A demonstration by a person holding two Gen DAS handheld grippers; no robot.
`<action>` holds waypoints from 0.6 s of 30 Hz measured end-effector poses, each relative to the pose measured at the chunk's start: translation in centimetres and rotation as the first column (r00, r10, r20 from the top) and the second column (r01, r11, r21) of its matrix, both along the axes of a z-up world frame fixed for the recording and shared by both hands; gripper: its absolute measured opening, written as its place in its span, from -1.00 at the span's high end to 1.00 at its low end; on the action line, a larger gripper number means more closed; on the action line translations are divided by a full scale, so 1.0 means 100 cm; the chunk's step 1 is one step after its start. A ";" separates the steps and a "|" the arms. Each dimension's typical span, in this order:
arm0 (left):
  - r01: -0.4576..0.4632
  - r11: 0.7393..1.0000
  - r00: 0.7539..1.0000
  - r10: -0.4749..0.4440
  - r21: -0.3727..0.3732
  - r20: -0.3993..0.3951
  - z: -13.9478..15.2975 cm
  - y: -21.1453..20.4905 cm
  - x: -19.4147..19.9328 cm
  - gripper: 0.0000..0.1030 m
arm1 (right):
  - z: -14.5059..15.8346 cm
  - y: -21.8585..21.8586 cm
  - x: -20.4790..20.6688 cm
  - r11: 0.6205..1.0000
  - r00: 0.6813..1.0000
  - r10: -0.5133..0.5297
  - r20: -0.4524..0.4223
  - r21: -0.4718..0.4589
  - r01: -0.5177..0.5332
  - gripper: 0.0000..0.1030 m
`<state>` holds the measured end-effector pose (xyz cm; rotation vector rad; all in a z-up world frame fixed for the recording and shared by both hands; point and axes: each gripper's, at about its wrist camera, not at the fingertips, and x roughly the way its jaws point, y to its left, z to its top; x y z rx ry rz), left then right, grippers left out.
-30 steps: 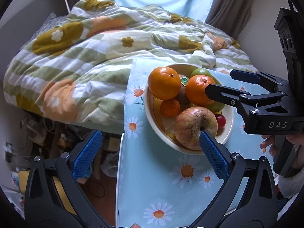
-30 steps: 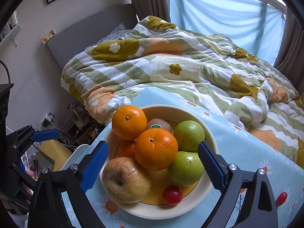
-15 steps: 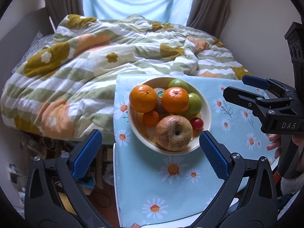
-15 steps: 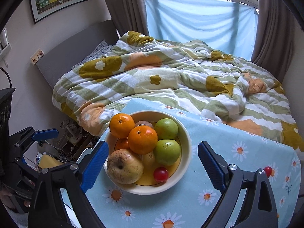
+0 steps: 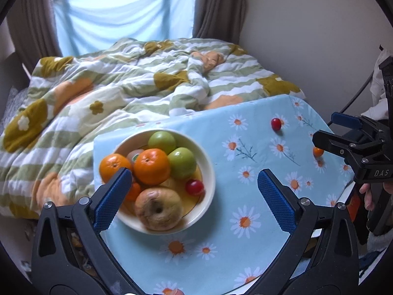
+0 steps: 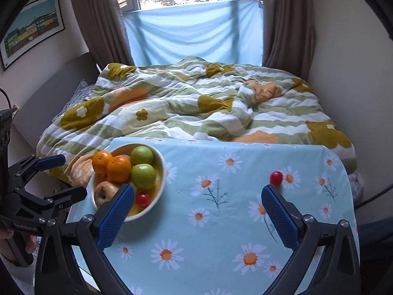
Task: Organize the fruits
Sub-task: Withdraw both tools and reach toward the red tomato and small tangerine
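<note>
**Fruit bowl on daisy cloth, both grippers empty and wide**

Left wrist view: bedroom w/ a rumpled floral duvet (image 5: pixel 137 91) beyond a table under a pale blue daisy tablecloth (image 5: pixel 235 221). Cream bowl (image 5: pixel 208 172) sits at the table's far-left corner. Contents: two oranges (image 5: pixel 151 166) at the left/centre, two green apples (image 5: pixel 182 161) on the far right side, a browned, wrinkled apple (image 5: pixel 158 207) nearest the camera, a red cherry tomato in the bowl (image 5: pixel 194 187) at the right, a small tangerine (image 5: pixel 132 191) partly hidden behind the finger, and a kiwi w/ a green sticker (image 5: pixel 134 154) tucked between the oranges. Loose red cherry tomato (image 5: pixel 276 124) lies on the cloth far right, well apart from the bowl. Small orange fruit (image 5: pixel 318 151) sits at the right edge, partly hidden by the right gripper (image 5: pixel 341 132). Left gripper (image 5: pixel 191 196) hangs over the bowl's near-right side, jaws wide, holding nothing; its left blue pad overlaps the bowl's left side in the frame.

Right wrist view: window, grey curtains (image 6: pixel 287 24) and a framed picture (image 6: pixel 32 28) on the left wall. Bowl is at the left side of the cloth. Loose tomato lies right of centre, just beyond the right finger's tip. Right gripper is spread wide, empty, over bare cloth between bowl and tomato. Left gripper shows at the left edge, apart from the bowl, also spread.
</note>
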<state>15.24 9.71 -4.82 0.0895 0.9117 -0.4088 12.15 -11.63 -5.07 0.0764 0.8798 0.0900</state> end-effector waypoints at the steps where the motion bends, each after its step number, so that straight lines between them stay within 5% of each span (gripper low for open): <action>1: 0.012 1.000 1.000 -0.012 0.004 0.004 0.001 -0.011 0.002 -1.00 | 0.000 -0.010 -0.004 1.000 1.000 -0.019 -0.004 0.000 0.019 -1.00; 18: 0.217 0.976 0.975 -0.216 0.021 -0.051 -0.038 -0.185 0.059 -1.00 | -0.055 -0.159 -0.045 0.965 0.956 -0.260 -0.133 -0.003 0.262 -1.00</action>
